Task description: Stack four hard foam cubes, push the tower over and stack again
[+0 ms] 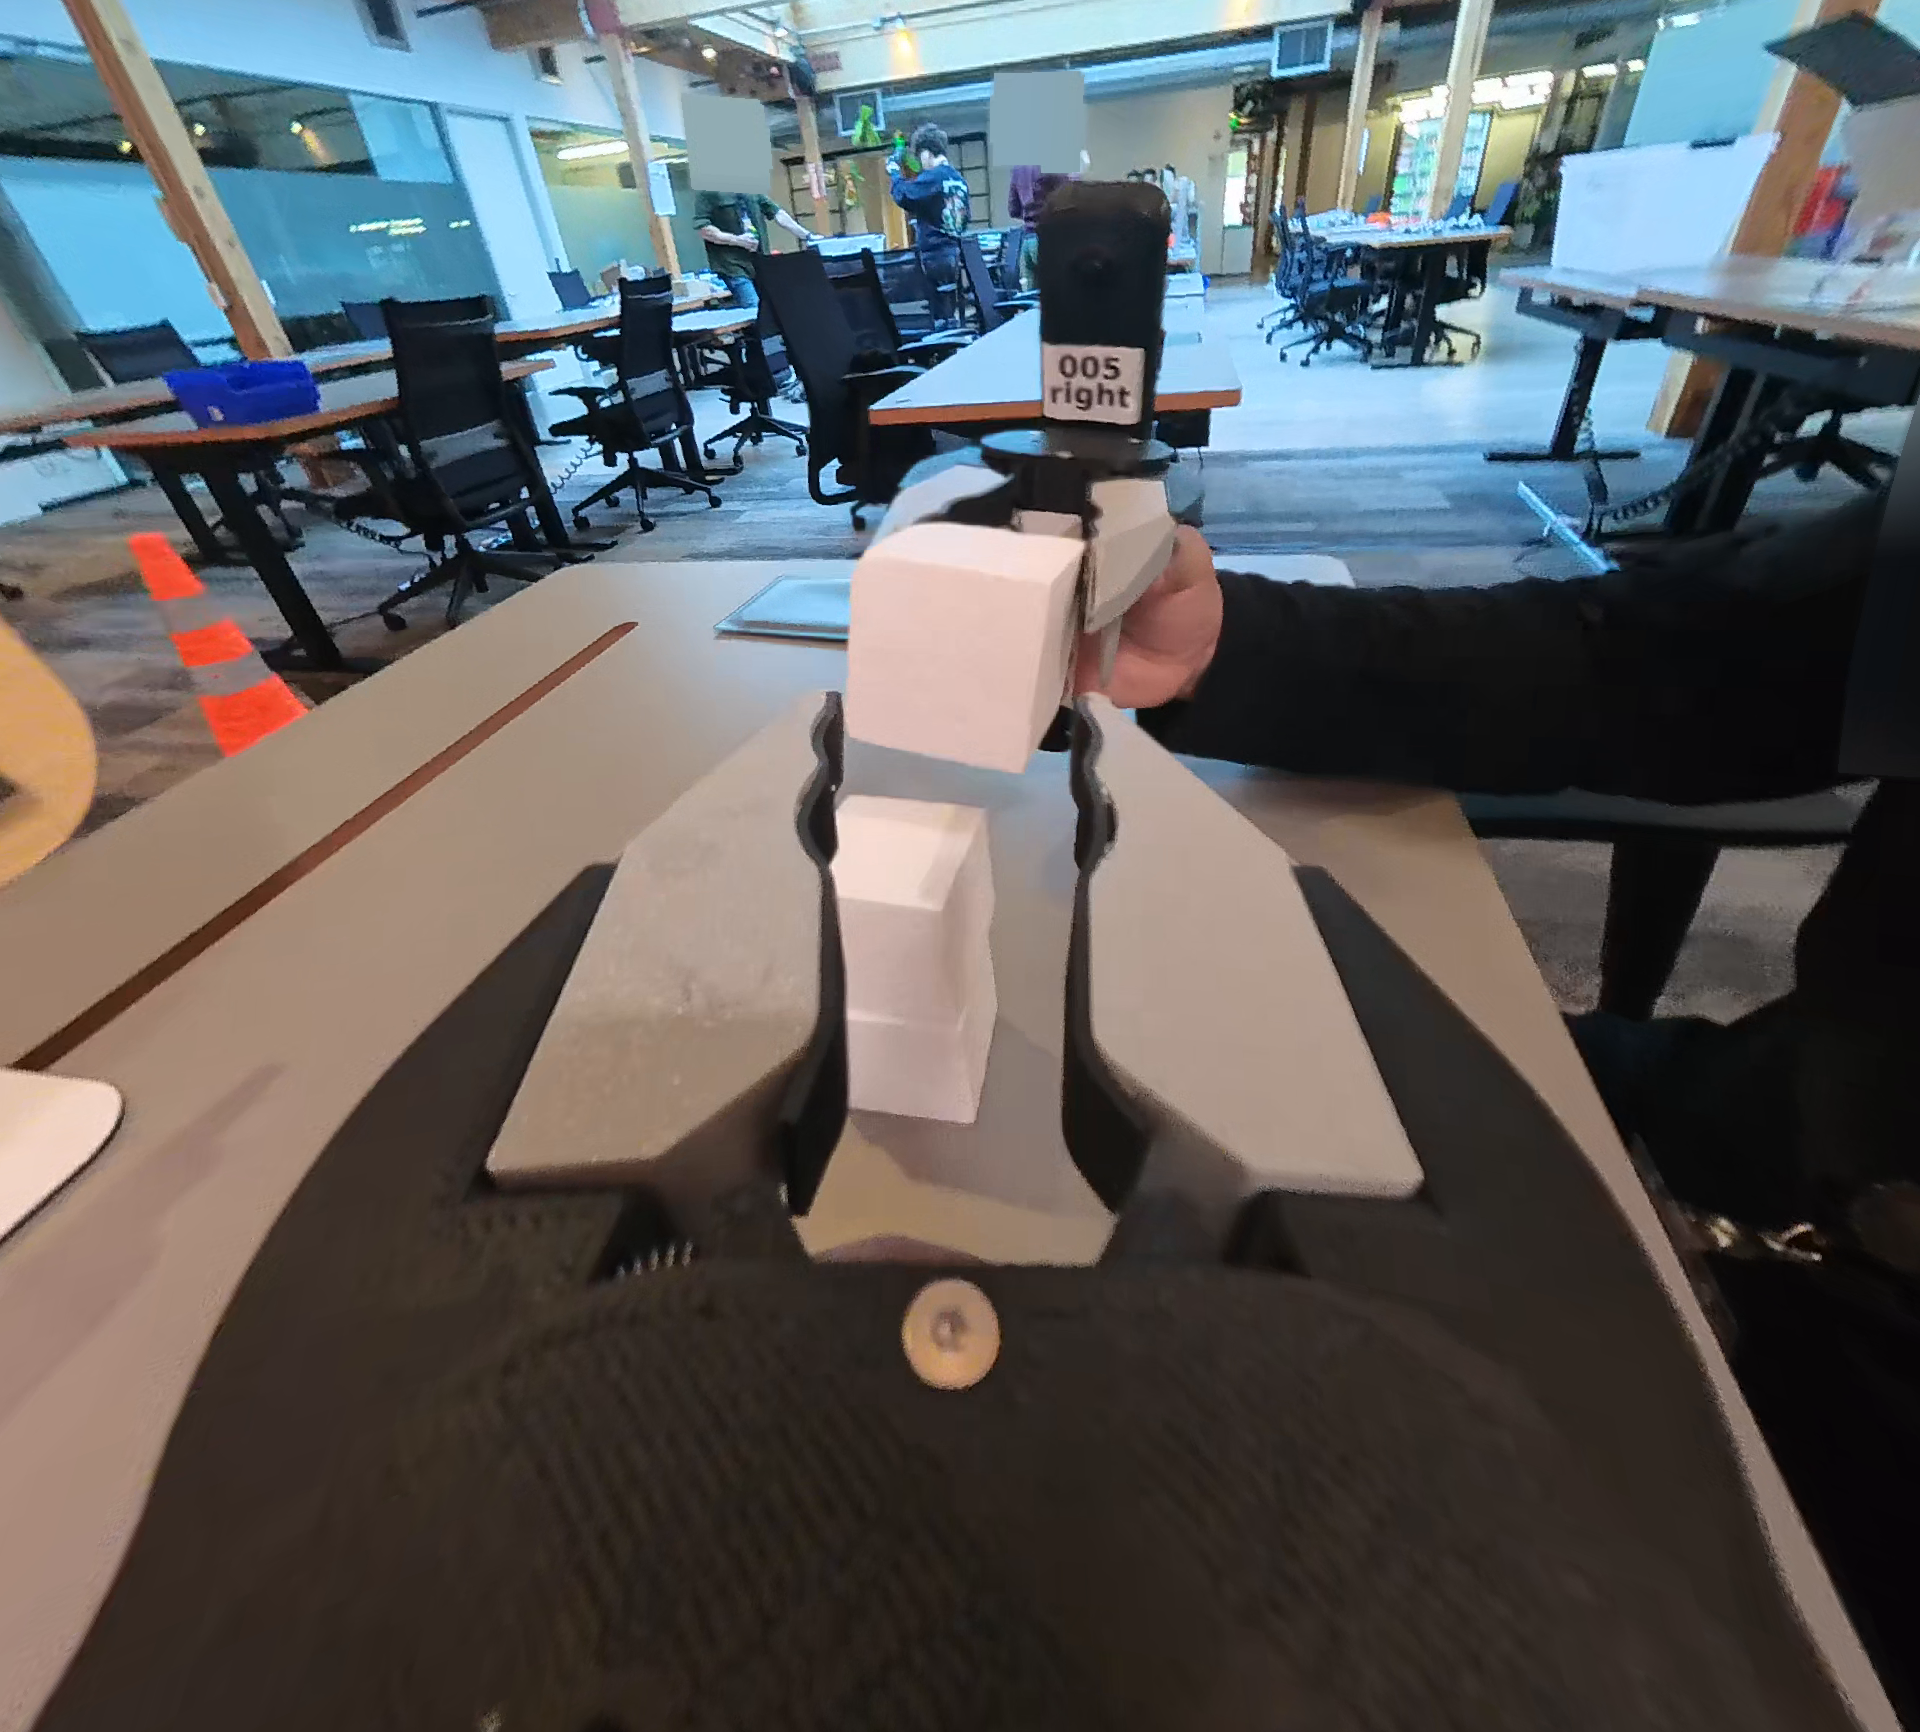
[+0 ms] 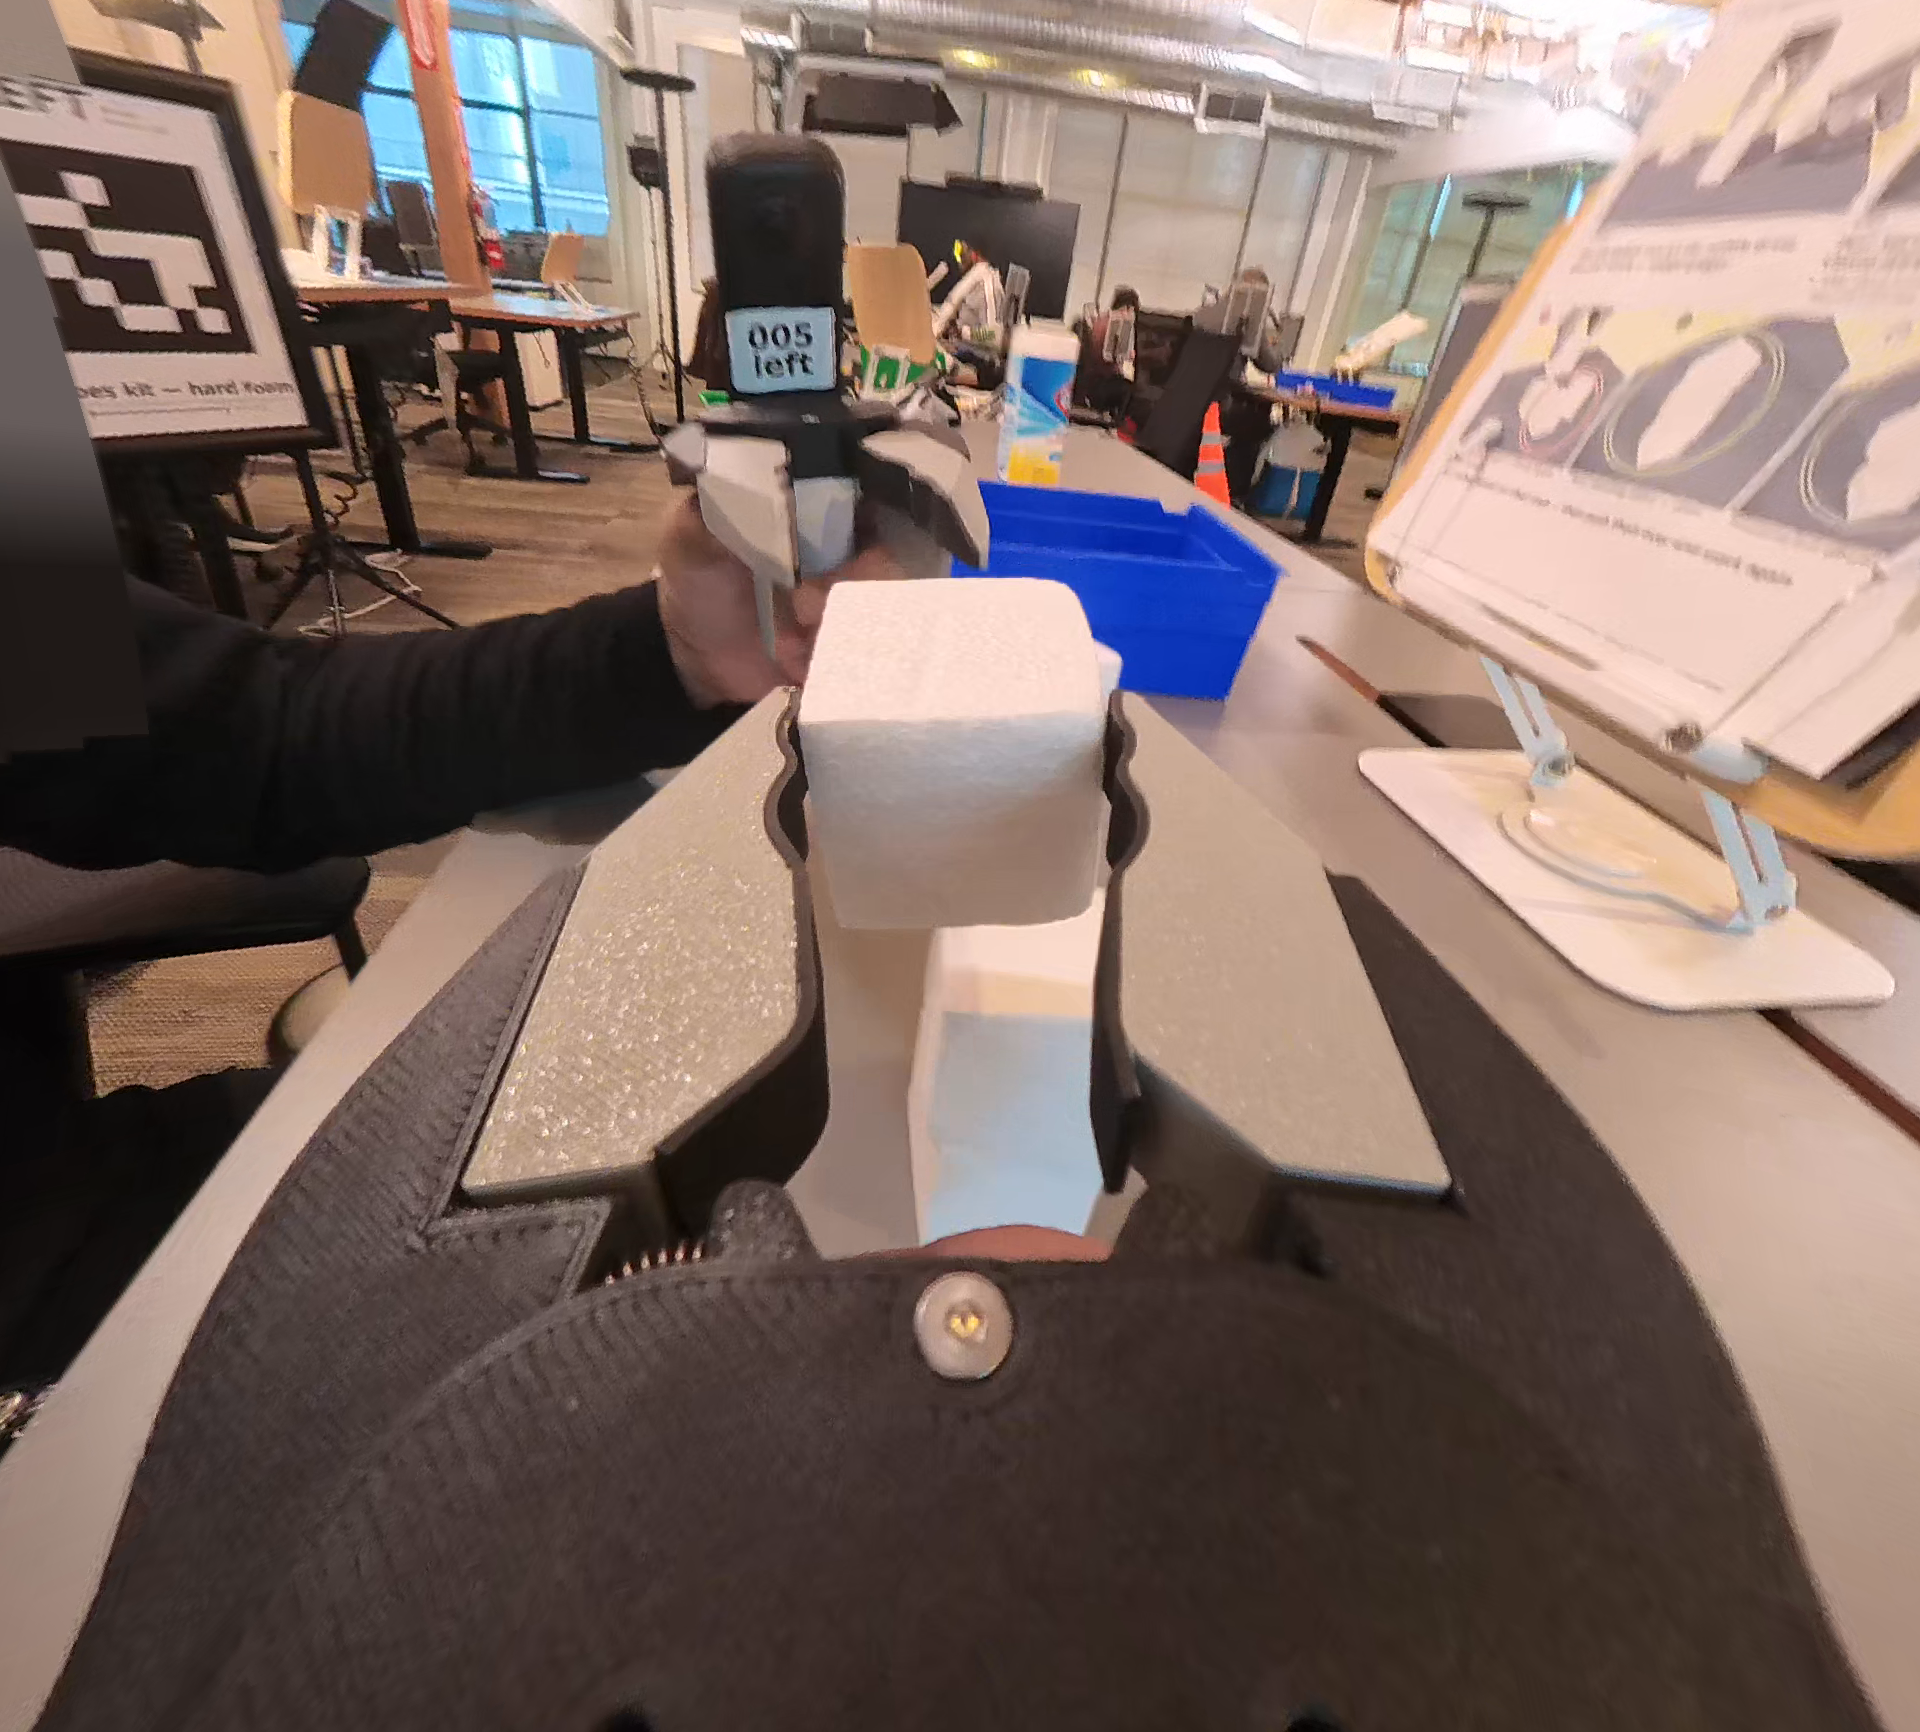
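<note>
So the right gripper (image 2: 951, 789) has its fingers clamped on a white foam cube (image 2: 951, 747), one pad on each side face, holding it in the air right above the stack (image 2: 1003, 1090). There's a small gap between the held cube and the top of the stack, so they're apart.

In the left wrist view the stack (image 1: 914, 955) looks like two white cubes, one on the other, standing on the grey table (image 1: 312, 851) between the left gripper's (image 1: 951, 783) fingers. That claw is spread moderately and I can't see either pad touching foam.

Blue bin (image 2: 1122, 581) sits at about 1 o'clock behind the held cube in the right wrist view, and a document stand (image 2: 1621, 893) at 3 o'clock.
</note>
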Demonstrator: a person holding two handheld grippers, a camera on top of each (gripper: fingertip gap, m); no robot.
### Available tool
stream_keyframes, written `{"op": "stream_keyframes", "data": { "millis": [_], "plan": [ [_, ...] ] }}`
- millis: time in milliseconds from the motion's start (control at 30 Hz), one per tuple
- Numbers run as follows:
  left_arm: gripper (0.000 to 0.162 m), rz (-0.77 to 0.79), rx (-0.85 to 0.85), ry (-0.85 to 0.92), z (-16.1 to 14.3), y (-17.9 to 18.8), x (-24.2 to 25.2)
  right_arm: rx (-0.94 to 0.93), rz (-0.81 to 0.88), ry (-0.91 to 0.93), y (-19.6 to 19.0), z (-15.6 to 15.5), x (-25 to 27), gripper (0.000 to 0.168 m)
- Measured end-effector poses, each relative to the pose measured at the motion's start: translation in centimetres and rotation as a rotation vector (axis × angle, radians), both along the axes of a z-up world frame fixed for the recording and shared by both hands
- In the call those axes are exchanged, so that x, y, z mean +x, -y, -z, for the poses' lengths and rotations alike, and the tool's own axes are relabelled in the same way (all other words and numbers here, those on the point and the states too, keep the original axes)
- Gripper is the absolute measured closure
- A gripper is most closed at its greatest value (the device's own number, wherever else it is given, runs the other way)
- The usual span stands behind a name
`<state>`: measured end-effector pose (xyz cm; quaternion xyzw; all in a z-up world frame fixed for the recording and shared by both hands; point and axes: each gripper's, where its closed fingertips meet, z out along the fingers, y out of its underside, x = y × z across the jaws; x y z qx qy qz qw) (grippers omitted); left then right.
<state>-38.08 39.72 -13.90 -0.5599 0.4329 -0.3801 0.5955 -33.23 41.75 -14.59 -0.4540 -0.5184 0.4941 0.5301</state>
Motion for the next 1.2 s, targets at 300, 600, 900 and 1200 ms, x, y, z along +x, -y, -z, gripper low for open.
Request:
{"op": "stream_keyframes", "data": {
  "millis": [300,600,900,1200],
  "plan": [
    [0.12,-0.086,-0.15,0.012,1.7,-2.9,-0.8,-0.024,0.05,0.101,-2.1,2.7,-1.6,0.113],
    [0.121,-0.077,-0.151,0.017,1.6,-2.8,-0.8,-0.006,0.014,0.119,-2.0,3.1,-1.9,0.113],
    [0.121,-0.066,-0.152,0.014,1.7,-2.7,-0.5,-0.021,-0.002,0.111,-2.4,3.5,-1.8,0.113],
    [0.12,-0.059,-0.155,0.017,1.7,-2.6,-0.5,-0.044,-0.033,0.112,-2.1,3.7,-1.9,0.113]
  ]
}}
